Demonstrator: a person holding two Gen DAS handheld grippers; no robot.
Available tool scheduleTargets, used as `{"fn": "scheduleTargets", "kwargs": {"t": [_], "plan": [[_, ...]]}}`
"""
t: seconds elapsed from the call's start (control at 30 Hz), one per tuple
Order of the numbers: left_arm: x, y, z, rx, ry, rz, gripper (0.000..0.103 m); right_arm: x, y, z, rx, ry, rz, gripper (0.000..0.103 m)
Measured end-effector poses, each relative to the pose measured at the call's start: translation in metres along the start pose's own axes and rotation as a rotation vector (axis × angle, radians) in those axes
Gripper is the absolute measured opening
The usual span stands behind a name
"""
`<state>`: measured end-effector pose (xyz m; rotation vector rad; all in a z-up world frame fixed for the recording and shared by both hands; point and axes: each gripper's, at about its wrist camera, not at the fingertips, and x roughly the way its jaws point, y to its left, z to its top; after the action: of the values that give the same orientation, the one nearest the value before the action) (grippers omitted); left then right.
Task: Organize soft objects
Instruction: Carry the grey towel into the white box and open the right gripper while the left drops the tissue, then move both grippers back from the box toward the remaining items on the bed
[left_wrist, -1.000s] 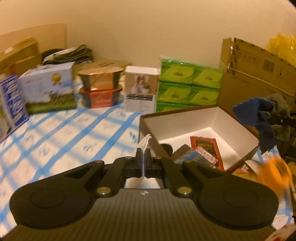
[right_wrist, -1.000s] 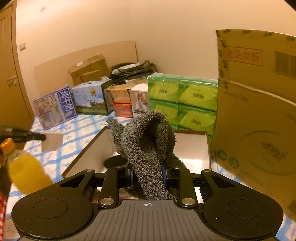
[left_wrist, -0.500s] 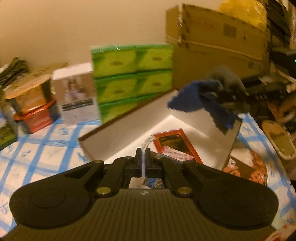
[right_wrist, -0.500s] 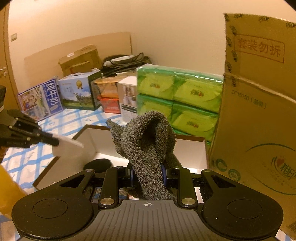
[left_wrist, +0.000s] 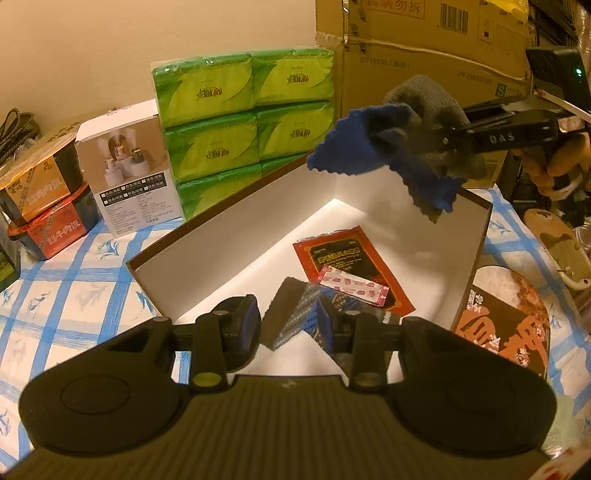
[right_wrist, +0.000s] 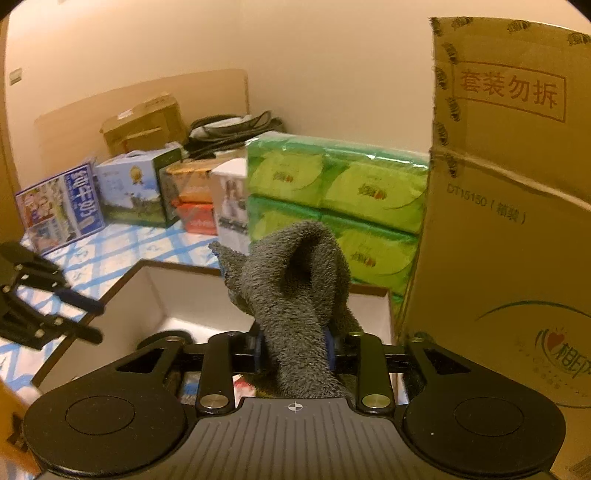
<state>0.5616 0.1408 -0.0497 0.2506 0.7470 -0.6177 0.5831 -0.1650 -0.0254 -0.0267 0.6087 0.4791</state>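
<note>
An open white-lined box (left_wrist: 417, 236) sits on the blue-checked cloth. My left gripper (left_wrist: 288, 325) is open and empty over the box's near end, above a grey folded cloth (left_wrist: 288, 314) and a red sachet (left_wrist: 351, 266) lying inside. My right gripper (right_wrist: 293, 343) is shut on a grey towel (right_wrist: 295, 280) with a blue side, held above the box (right_wrist: 155, 295). In the left wrist view the towel (left_wrist: 413, 147) hangs over the box's far right corner. The open left gripper shows at the left of the right wrist view (right_wrist: 55, 314).
Green tissue packs (left_wrist: 240, 122) and a big cardboard carton (left_wrist: 424, 48) stand right behind the box. A white carton (left_wrist: 129, 170) and stacked food tubs (left_wrist: 44, 199) stand at left. A round food lid (left_wrist: 506, 317) lies right of the box.
My left gripper has opened and let go of the thin white sheet it held, and has moved over the box. My right gripper has carried the towel closer over the box.
</note>
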Motion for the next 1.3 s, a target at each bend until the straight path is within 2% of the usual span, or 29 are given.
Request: {"fn": "scheduleTargets", "kwargs": {"t": [0.03,0.07,0.33,0.63,0.9,1.07,1.17,1.3], "plan": [[0.000,0.000,-0.001,-0.001,0.000,0.002,0.031,0.004,-0.001,0.000,0.009,0.021,-0.009,0.063],[0.000,0.001,-0.002,-0.004,0.000,0.002,0.031,0.007,-0.001,0.000,0.018,0.032,-0.033,0.067],[0.002,-0.001,-0.006,0.004,0.013,0.009,0.031,0.006,-0.004,-0.011,0.028,0.097,-0.020,0.067],[-0.022,0.007,-0.004,-0.045,-0.023,0.071,0.031,-0.021,-0.006,-0.026,0.076,0.124,0.002,0.067],[-0.081,0.017,-0.009,-0.172,-0.096,0.170,0.031,-0.070,0.005,-0.028,0.096,0.099,0.037,0.067],[-0.129,0.017,-0.028,-0.251,-0.120,0.246,0.031,-0.110,0.014,-0.035,0.127,0.082,0.073,0.067],[-0.159,0.009,-0.044,-0.304,-0.114,0.289,0.031,-0.135,0.019,-0.043,0.166,0.082,0.097,0.067],[-0.192,-0.006,-0.061,-0.404,-0.066,0.326,0.031,-0.165,0.025,-0.056,0.223,0.085,0.117,0.067]]}}
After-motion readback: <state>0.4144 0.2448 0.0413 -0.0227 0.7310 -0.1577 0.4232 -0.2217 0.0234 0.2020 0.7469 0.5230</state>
